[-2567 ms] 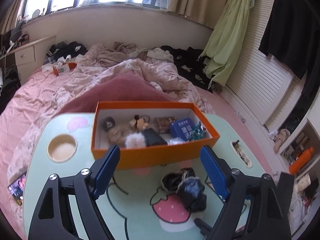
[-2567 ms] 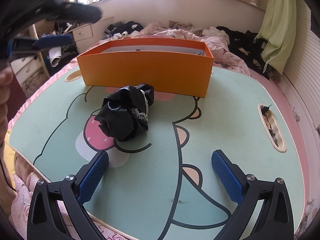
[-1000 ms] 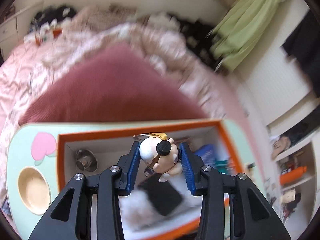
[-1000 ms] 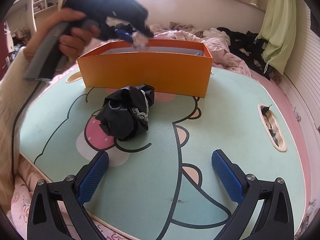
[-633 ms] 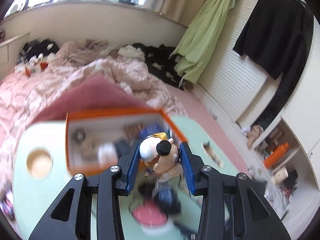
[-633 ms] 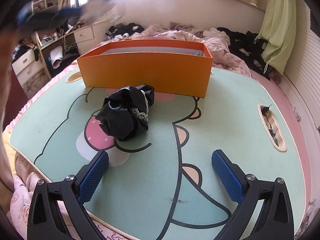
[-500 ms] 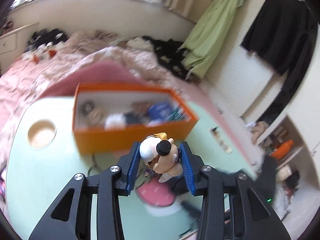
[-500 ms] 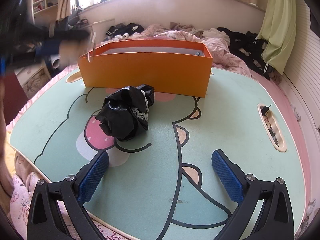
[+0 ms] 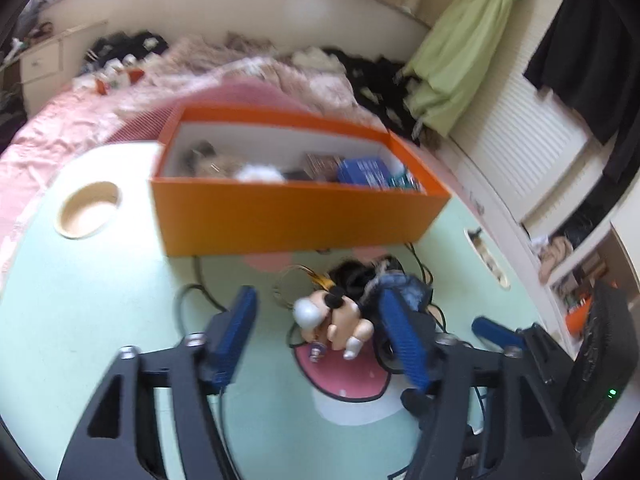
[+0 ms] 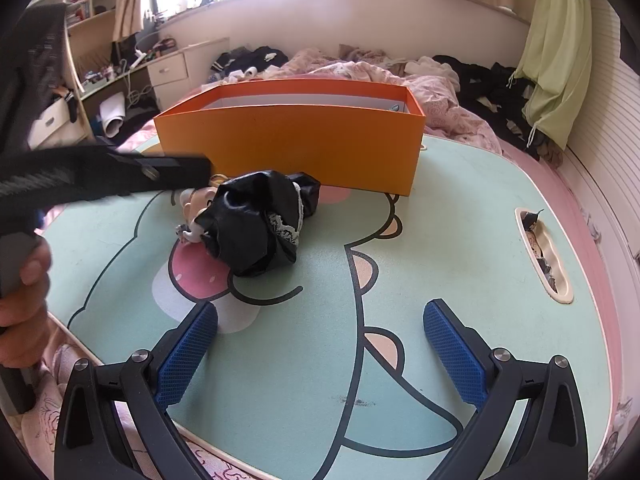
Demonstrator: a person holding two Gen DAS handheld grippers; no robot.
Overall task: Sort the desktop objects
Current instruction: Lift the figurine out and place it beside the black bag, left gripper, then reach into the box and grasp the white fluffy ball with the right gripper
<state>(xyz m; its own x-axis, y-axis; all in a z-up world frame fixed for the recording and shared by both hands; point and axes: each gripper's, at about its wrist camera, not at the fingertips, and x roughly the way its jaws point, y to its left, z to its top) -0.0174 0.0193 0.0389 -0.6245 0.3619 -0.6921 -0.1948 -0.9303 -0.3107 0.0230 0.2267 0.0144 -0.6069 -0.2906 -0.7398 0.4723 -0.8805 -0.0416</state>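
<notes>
A small pale doll figurine (image 9: 332, 322) with a gold key ring lies on the mint-green cartoon table (image 9: 100, 300), right beside a crumpled black fabric bundle (image 9: 384, 284). My left gripper (image 9: 318, 300) straddles the figurine; its jaws are opening and the blue pads stand clear of it. From the right wrist view the figurine (image 10: 196, 204) peeks out left of the bundle (image 10: 256, 224), under the left gripper's black arm (image 10: 120, 176). My right gripper (image 10: 320, 320) stands open and empty over the table's near edge. Behind them sits the orange box (image 9: 296, 216) holding several small items.
A round cup recess (image 9: 88, 208) lies at the table's left, and a slot with clutter (image 10: 544, 256) at its right edge. A person's hand (image 10: 20, 300) holds the left gripper's handle. A bed with pink blankets (image 10: 400, 76) lies beyond the box.
The left gripper brought the figurine from over the orange box down to the table by the black bundle, then its jaws parted and let it go. The right gripper stayed put.
</notes>
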